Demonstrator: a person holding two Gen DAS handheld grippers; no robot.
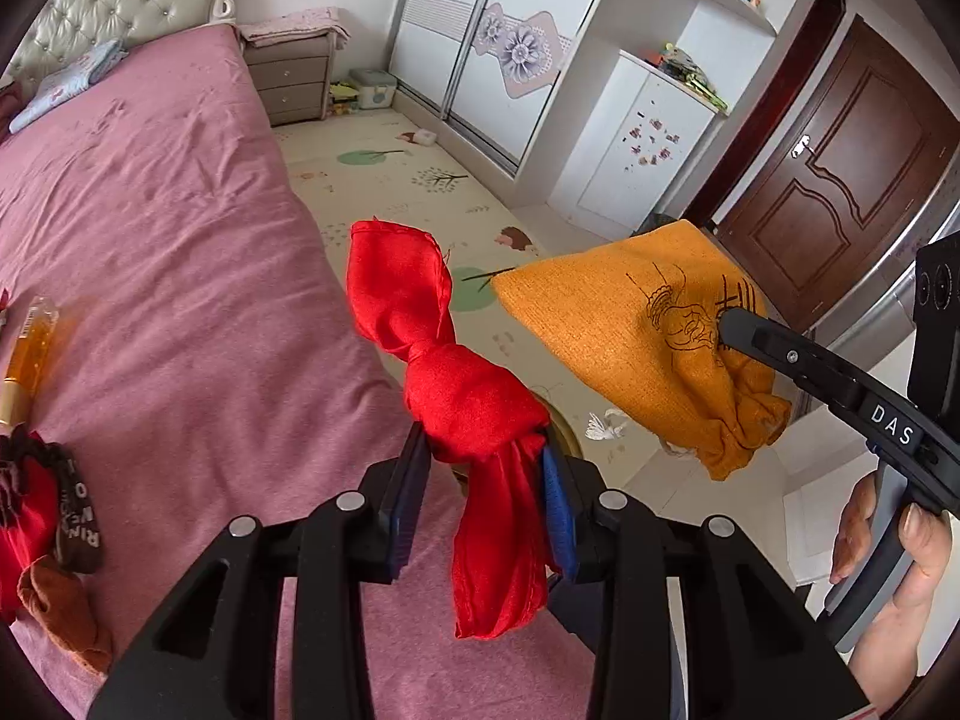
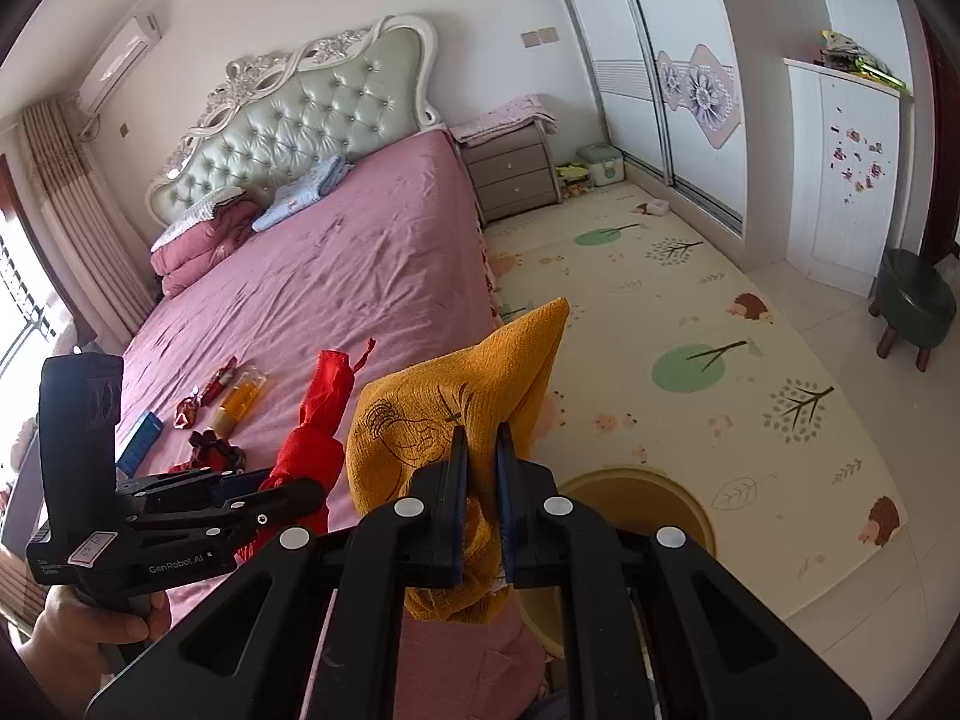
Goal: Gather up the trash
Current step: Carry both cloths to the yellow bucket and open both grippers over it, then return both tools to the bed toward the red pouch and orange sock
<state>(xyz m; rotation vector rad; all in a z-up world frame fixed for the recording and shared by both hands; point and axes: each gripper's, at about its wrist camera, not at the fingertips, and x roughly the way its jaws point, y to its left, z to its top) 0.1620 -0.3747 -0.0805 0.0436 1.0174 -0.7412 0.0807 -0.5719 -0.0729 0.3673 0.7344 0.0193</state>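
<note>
My left gripper (image 1: 485, 456) is shut on a knotted red cloth (image 1: 420, 324) and holds it in the air over the edge of the pink bed (image 1: 150, 228). My right gripper (image 2: 482, 444) is shut on an orange cloth pouch (image 2: 432, 408) with a black line drawing, held to the right of the red cloth above the floor. A round yellow bin (image 2: 648, 498) stands on the floor by the bed, just below the orange pouch. In the left wrist view the orange pouch (image 1: 630, 324) hangs off the right gripper (image 1: 723, 321).
On the bed lie an amber bottle (image 2: 240, 399), red candy wrappers (image 2: 204, 396), a blue packet (image 2: 141, 432), a dark red pouch (image 1: 24, 516) and a brown scrap (image 1: 60, 618). A green stool (image 2: 915, 300) stands by the wardrobe. A play mat (image 2: 690, 312) covers the floor.
</note>
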